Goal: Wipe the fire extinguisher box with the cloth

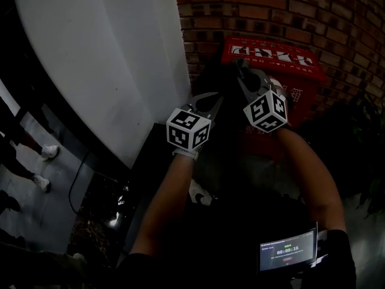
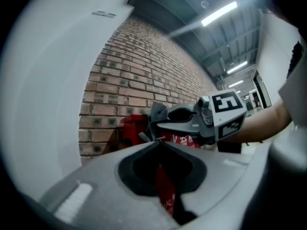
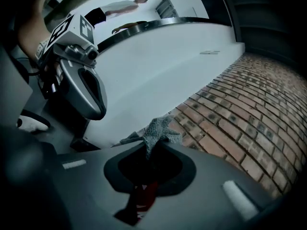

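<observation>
Against the brick wall (image 1: 271,5), beside a white pillar (image 1: 102,53), stands the red fire extinguisher box (image 1: 271,56). The right gripper (image 3: 149,146) jaws pinch a grey cloth (image 3: 158,131) near its top. The left gripper (image 2: 156,142) jaws are clenched and empty.

We read one figure only: the timer 00:00:16 on the small screen (image 1: 287,250) at near right. The red fire extinguisher box (image 1: 271,56), at far right, bears white pictograms on its lid and white characters on its front, which we cannot read.
</observation>
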The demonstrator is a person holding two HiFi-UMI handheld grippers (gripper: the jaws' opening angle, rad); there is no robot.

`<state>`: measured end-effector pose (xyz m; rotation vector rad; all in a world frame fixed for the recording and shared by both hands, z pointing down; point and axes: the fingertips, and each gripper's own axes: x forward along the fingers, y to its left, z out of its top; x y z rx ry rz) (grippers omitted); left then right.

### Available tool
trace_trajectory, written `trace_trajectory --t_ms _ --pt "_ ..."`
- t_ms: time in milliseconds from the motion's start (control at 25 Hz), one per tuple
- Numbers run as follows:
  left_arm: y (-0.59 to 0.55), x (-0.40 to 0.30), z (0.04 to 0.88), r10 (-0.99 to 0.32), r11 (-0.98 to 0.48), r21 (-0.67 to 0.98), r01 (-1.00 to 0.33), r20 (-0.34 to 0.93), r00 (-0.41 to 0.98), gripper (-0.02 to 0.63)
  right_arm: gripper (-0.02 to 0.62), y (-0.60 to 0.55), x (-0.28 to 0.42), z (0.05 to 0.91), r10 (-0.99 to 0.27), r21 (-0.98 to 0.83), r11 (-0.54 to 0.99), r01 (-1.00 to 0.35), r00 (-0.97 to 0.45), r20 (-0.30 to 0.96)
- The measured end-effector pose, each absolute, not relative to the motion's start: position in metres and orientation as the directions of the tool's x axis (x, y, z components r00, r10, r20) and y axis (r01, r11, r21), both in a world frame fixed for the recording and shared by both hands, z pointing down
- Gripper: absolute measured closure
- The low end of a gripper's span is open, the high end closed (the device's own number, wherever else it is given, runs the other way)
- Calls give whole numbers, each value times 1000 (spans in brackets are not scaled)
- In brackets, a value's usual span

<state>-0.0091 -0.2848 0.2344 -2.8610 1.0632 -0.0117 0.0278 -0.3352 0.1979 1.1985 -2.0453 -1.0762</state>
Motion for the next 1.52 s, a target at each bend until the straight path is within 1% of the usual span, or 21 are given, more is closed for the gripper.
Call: trace_trajectory --t_ms 200,320,440,520,800,960,1120,1360,1520 --pt "-282 -2 223 -646 -757 -98 -646 -31 763 607 574 -341 31 191 -885 830 296 -472 -463 53" --pt "-281 -2 219 -644 -758 -116 -642 -26 765 607 574 -330 25 179 -877 838 274 -471 -480 17" --pt "-284 -5 210 -650 -751 -128 -648 -30 759 607 574 -324 23 155 -869 828 253 -501 -494 -34" --pt "-284 -4 202 -649 -750 -135 -647 -36 760 607 574 -327 25 144 -869 821 258 -508 -493 -32" --pt "-288 9 185 -640 -755 -157 -637 -35 767 606 574 -352 22 142 -868 840 329 -431 -488 89" --pt "-292 13 182 -645 -750 -167 -640 -27 764 606 574 -361 10 154 -853 847 397 -353 -483 198" --pt "-293 16 182 -645 -751 -174 -637 -19 764 606 574 -361 18 158 -836 815 459 -354 -484 260" --pt "-296 30 175 -643 -751 -179 -635 -19 766 606 574 -356 49 157 -829 796 499 -341 -455 325" --pt "-295 51 168 -625 -764 -191 -617 -20 780 607 574 -354 86 156 -831 754 518 -403 -447 332"
